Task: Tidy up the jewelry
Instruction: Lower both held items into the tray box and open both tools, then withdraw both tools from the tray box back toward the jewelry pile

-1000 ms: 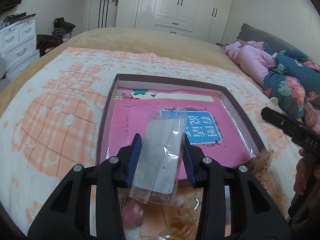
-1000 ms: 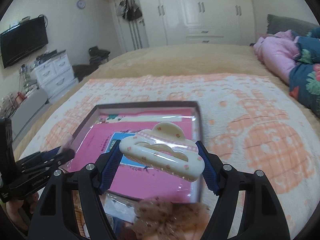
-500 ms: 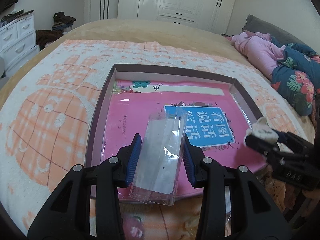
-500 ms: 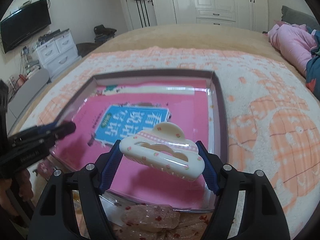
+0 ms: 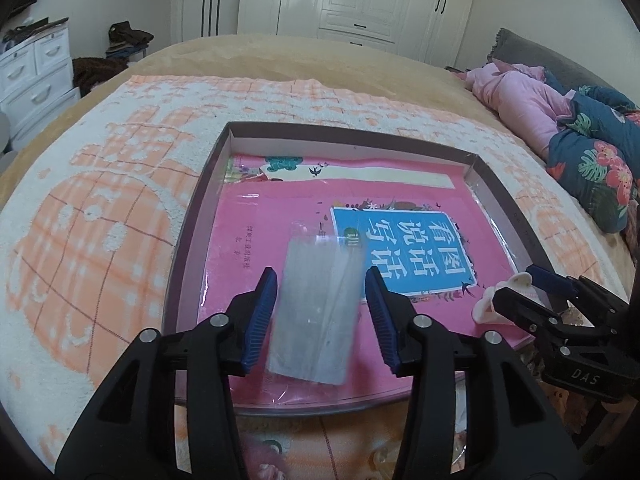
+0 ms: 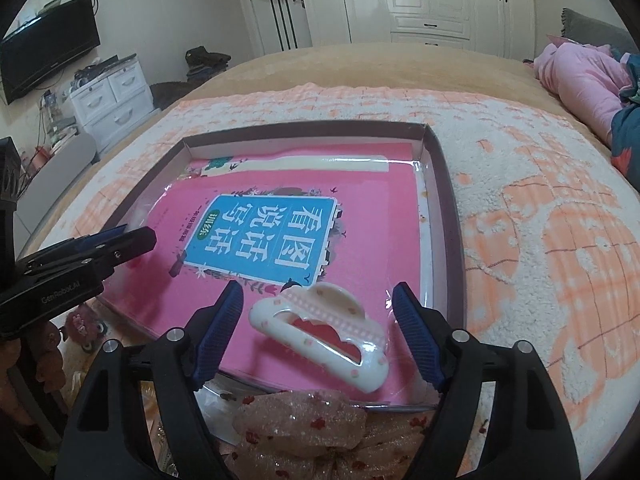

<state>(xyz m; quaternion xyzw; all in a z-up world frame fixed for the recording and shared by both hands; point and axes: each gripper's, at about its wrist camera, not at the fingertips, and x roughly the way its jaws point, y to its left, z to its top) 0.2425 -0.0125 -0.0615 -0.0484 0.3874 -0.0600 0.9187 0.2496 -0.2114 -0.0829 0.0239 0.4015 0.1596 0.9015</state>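
On the bed: shallow box point(image 5: 188, 236) with dark rim, resting on an orange-and-white patterned blanket point(image 5: 100, 216).
Inside the box: pink book point(image 6: 368, 216) with a blue title panel, lying flat and filling most of the floor.
Left gripper point(image 5: 322, 292): low over the near left part of the box, pointing down and forward; jaws just widened, now spread, blue pads clear of the packet on both sides.
Clear plastic packet point(image 5: 316, 312): flat between the left fingers, blurred, over the pink cover; contents too faint to make out.
Right gripper point(image 6: 318, 312): over the near right corner of the box; jaws just widened, now spread wide, neither pad touching the clip.
Cream hair clip point(image 6: 320, 336): cloud-shaped, dotted with small pink marks, lying tilted on the book cover between the right fingers, apart from both pads.
Near edge, outside the box: glittery translucent bow point(image 6: 304, 424) with small red flowers, just below the clip.
Far right of the bed: pink garment point(image 5: 520, 100) and dark floral bedding point(image 5: 592, 168).
Background: white wardrobe point(image 5: 360, 0) and white drawer unit point(image 6: 108, 96).
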